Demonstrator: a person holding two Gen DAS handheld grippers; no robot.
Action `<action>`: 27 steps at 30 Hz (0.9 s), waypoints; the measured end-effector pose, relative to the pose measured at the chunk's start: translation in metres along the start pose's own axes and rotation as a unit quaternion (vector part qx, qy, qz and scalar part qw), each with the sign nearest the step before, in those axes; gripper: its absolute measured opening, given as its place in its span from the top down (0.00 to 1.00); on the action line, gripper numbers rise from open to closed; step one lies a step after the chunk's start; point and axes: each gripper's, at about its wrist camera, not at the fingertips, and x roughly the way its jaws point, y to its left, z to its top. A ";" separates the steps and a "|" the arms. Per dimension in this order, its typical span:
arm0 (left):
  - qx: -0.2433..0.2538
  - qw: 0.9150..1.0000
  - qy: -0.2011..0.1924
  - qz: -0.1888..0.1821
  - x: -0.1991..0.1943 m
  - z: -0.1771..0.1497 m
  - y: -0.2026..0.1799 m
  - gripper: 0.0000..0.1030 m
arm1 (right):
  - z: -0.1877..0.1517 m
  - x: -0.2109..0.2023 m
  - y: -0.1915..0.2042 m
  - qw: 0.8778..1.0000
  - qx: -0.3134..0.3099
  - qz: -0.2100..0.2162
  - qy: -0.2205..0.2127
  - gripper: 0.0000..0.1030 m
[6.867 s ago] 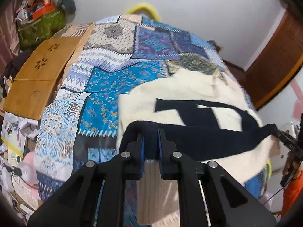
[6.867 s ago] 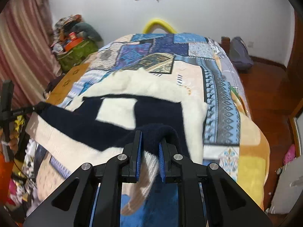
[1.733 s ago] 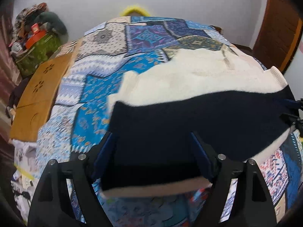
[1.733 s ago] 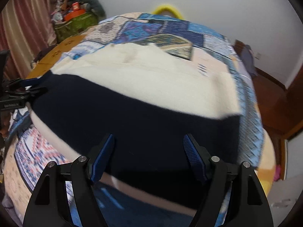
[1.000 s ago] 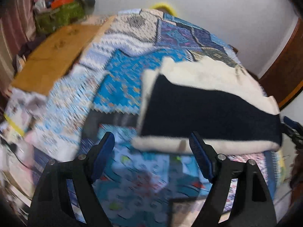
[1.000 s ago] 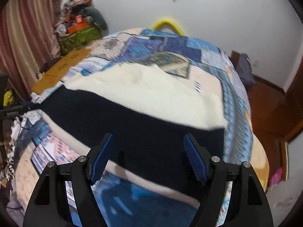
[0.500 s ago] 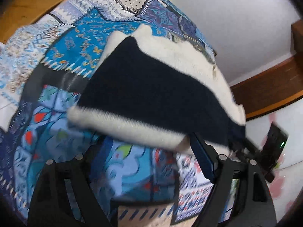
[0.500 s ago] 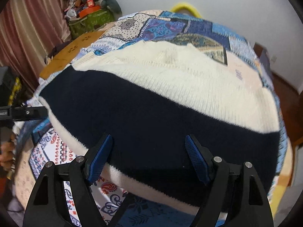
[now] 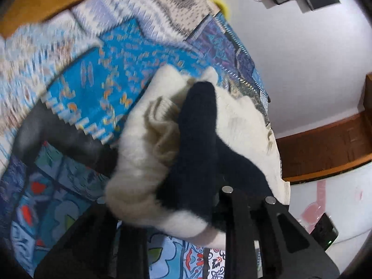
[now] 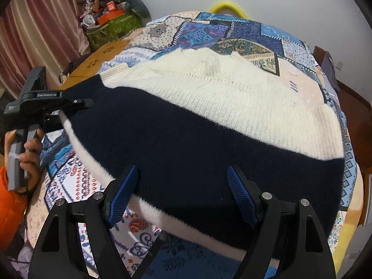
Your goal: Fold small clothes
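sweater: cream and navy knit, folded into a wide band, lying flat across the quilt; cream half on the far side, navy half nearer the camera, thin cream edge along the near side
left end of sweater: bunched up and lifted right at the left gripper, seen close in the left view, navy fold on top of cream rib
left gripper: at the left edge of the sweater in the right view, held by a hand with an orange sleeve; fingers buried under the knit in its own view, so can't tell if pinching or spread
right gripper: fingers spread wide, blue pads showing, hovering over the near navy edge of the sweater, nothing between them
quilt: blue patchwork, covers the bed under the sweater
board: wooden, left of the sweater, beside the quilt
bag: green, beyond the board, clutter piled on top
wall: white, behind the bed
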 end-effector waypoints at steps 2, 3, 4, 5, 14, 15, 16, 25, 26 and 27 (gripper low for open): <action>0.021 0.999 -0.018 0.016 -0.016 0.004 -0.006 0.78 | 0.000 -0.007 -0.001 1.000 -0.001 -0.004 -0.005 0.28; 0.030 0.999 -0.032 0.027 -0.028 0.006 -0.010 0.78 | 0.001 -0.010 -0.002 1.000 -0.001 -0.007 -0.008 0.28; 0.041 0.997 -0.052 0.044 -0.042 0.010 -0.013 0.78 | 0.001 -0.013 -0.004 1.000 0.000 -0.009 -0.011 0.28; 0.046 0.995 -0.063 0.053 -0.050 0.012 -0.014 0.78 | 0.001 -0.018 -0.006 1.000 0.002 -0.011 -0.017 0.28; 0.089 0.977 -0.135 0.140 -0.101 0.029 -0.029 0.78 | -0.003 -0.029 -0.020 0.999 0.025 -0.008 -0.027 0.29; 0.096 0.976 -0.136 0.142 -0.100 0.027 -0.036 0.78 | -0.004 -0.025 -0.020 0.999 0.027 -0.009 -0.022 0.33; 0.103 0.974 -0.139 0.145 -0.100 0.024 -0.041 0.78 | -0.006 -0.019 -0.019 1.000 0.026 -0.010 -0.014 0.35; 0.203 0.956 -0.162 0.135 -0.075 0.006 -0.152 0.79 | -0.016 -0.002 -0.026 0.999 0.045 0.010 0.005 0.42; 0.212 0.955 -0.163 0.127 -0.072 0.004 -0.166 0.79 | -0.017 -0.002 -0.025 0.999 0.044 0.010 0.005 0.42; 0.222 0.954 -0.163 0.119 -0.068 0.002 -0.181 0.79 | -0.018 -0.002 -0.025 0.999 0.043 0.009 0.004 0.42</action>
